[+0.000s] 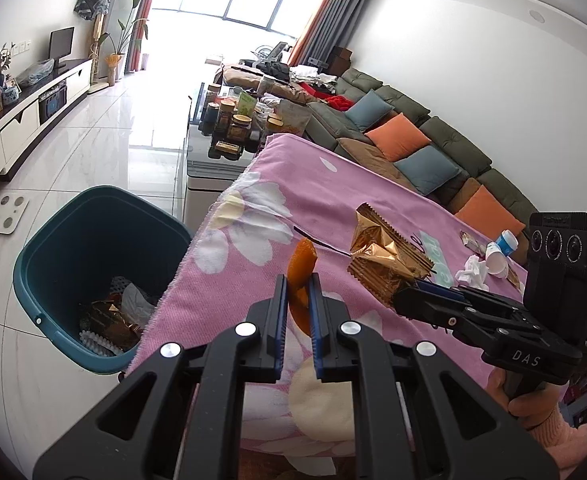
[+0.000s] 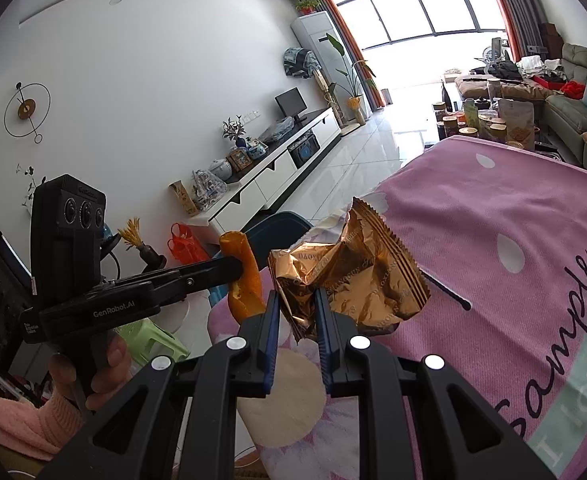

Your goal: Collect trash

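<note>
**Orange peel and gold wrapper both lifted, bin not yet reached**

Orange peel [image 1: 301, 276] sits pinched between the left gripper [image 1: 298, 304] pads, jaws nearly pressed together on the thin strip, which stands upright at the centre of the left wrist view. Crumpled gold foil wrapper [image 2: 345, 272] is clamped at its lower corner by the right gripper [image 2: 297, 312], jaws narrow, most of the foil sticking up free above them.

Step in hand, as I judge it: carrying two pieces to the teal bin [image 1: 53, 248], lower left of the left view, beside the pink cloth [image 1: 333, 184] edge (already holding foil and other scraps).

Next move calls for swinging each gripper over the bin mouth, then spreading the jaws.

Still on the cloth, right of frame: white tissue [image 1: 473, 272] and small cups [image 1: 501, 252].
</note>
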A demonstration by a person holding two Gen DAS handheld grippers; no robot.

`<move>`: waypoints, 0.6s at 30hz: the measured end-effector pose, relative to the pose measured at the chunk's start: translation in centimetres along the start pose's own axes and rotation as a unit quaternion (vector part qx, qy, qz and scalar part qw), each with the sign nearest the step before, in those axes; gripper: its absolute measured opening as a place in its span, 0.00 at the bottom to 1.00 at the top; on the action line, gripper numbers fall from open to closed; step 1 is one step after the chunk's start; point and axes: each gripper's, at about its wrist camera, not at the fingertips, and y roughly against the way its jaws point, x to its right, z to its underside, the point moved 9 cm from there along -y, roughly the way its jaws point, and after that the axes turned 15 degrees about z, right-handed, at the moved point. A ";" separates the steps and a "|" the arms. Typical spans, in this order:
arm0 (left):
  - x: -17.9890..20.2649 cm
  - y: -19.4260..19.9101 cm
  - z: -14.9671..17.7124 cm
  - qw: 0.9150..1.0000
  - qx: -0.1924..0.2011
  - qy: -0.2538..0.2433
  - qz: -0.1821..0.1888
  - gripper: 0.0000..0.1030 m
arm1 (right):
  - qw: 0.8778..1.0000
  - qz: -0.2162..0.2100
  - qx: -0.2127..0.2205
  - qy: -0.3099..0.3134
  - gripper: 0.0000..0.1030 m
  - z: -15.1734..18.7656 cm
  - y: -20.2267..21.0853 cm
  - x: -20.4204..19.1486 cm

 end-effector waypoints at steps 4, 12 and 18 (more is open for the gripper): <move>-0.5 0.5 -0.2 1.000 0.005 0.002 -0.006 0.10 | 1.000 -0.006 -0.005 0.003 0.16 -0.1 -0.6 -0.4; -1.5 1.3 -0.6 1.000 0.014 0.007 -0.019 0.10 | 1.000 -0.014 -0.009 0.014 0.16 -0.8 -1.5 -1.3; -2.1 2.0 -0.9 0.999 0.021 0.008 -0.027 0.10 | 1.000 -0.017 -0.011 0.020 0.16 -0.9 -2.2 -1.8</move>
